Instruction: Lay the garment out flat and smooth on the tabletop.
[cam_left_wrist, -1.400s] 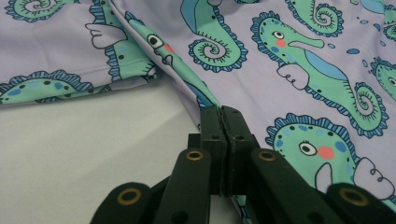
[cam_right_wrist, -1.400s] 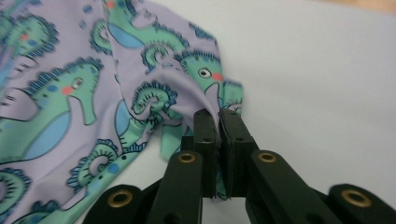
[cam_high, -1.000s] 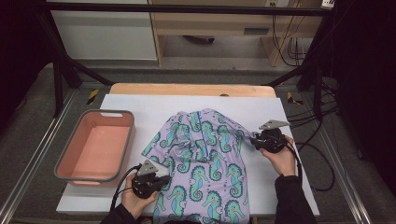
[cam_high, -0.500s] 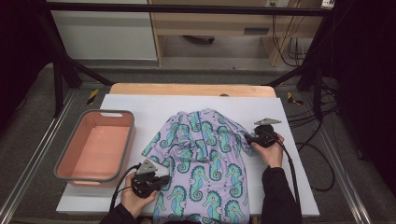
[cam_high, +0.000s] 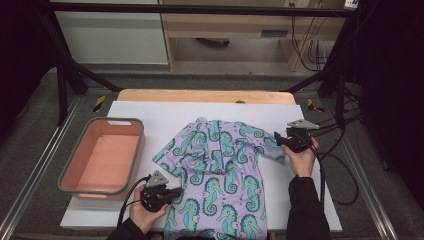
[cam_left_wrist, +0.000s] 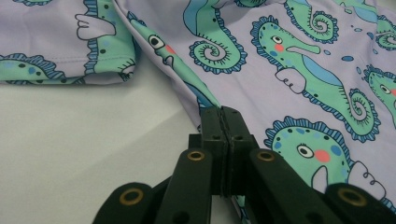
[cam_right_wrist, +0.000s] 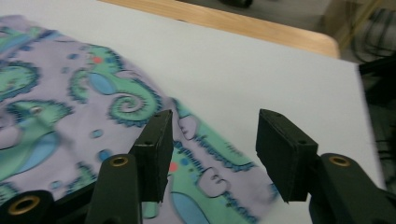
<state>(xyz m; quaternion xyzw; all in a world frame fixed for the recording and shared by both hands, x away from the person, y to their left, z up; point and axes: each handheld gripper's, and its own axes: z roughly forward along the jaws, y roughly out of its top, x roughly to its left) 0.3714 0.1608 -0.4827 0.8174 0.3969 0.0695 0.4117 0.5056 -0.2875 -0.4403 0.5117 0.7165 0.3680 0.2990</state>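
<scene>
Hands first: your left gripper (cam_high: 172, 192) sits low at the near edge, jaws clamped tight on the garment's (cam_high: 220, 175) side hem. Your right gripper (cam_high: 279, 140) hovers over the far sleeve, jaws just opening, parted around the cuff without pressing it. One lilac garment printed with teal seahorses lies spread on the white worktop (cam_high: 150, 107). Beyond, one pink bin (cam_high: 102, 155) stands left. Two grippers work.
</scene>
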